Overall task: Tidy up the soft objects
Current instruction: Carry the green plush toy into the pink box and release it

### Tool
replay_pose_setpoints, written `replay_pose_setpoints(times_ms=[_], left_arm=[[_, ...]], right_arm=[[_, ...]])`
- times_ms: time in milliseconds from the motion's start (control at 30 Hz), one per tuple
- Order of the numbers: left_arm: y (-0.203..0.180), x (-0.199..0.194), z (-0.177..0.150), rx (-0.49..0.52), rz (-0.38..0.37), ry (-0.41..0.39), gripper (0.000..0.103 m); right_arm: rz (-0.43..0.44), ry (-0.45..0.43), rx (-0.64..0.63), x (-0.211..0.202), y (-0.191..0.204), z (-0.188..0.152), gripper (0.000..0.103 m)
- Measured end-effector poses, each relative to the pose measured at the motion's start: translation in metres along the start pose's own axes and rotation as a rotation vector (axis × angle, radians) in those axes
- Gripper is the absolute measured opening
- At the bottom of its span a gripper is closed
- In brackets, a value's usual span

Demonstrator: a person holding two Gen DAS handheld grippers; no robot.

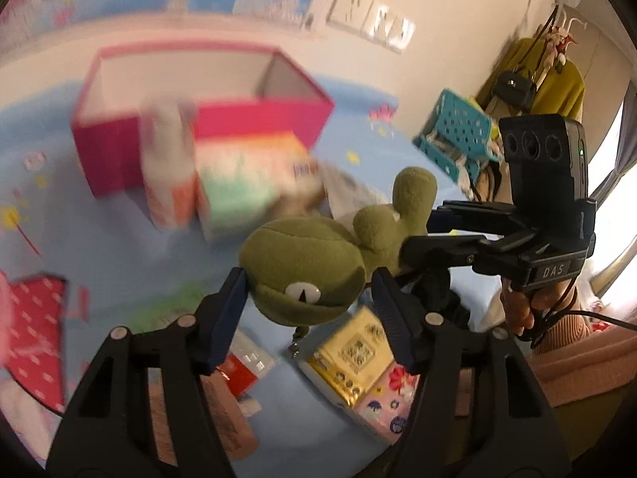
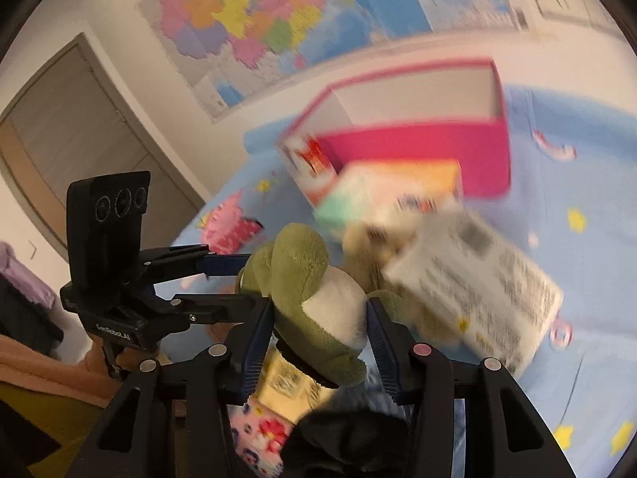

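A cream wall is being covered by a coloured map; a grey door is being shown at left (shut), daylight being let in thru a window.

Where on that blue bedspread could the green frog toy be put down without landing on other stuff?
The pink box looks empty inside. Bare blue bedspread lies left of the tissue packs, and more right of the box in the right view. It is crowded under the green frog toy: yellow pack, floral pack.
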State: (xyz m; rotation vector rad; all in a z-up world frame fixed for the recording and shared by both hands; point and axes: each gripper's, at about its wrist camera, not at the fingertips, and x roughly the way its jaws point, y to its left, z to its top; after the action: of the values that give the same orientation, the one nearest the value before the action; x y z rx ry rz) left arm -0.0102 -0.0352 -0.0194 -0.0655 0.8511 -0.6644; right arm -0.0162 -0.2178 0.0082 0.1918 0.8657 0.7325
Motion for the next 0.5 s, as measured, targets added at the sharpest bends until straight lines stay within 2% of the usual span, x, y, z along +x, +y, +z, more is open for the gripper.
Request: replay_pose_setpoints(times_ms=[233, 500], left_arm=[[0.002, -0.046, 0.050, 0.044, 0.079, -0.149, 0.066], [0.027, -0.049, 0.096, 0.038, 0.164, -0.210, 0.066]], right_arm=[[0.048, -0.110, -0.097, -0.013, 0.019, 0.057, 0.048], [0.035, -0.164, -0.166, 0.001, 0.027, 0.109, 0.048]])
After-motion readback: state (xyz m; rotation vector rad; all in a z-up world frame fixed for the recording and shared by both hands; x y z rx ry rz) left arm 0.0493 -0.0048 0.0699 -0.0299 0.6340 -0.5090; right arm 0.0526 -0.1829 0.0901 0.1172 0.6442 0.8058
